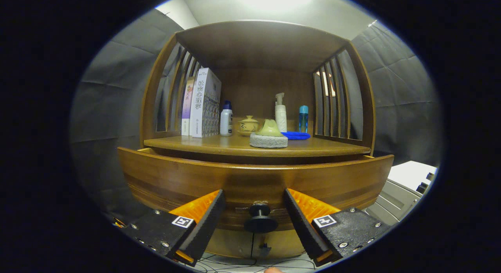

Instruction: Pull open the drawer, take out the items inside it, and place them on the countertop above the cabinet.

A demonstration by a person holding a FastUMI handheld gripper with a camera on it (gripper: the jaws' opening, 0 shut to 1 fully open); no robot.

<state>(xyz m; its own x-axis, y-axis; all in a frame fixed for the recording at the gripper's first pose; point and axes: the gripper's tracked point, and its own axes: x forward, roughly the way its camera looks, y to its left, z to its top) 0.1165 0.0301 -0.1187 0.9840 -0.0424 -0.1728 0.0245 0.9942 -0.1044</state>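
The tongs (254, 222) are standing spread, pinching nothing, with the drawer's round knob (260, 219) sitting squarely in the gap between their tips. The knob's stem is pointing straight out of the drawer front (188, 181) toward them. Above the knob, the bench (219, 144) is carrying a sponge (268, 139) and bottles.

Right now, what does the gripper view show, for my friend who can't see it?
The open gripper has its fingers on either side of the black knob on a wooden drawer. Above, the countertop holds books, bottles, a small lidded pot and a sponge.
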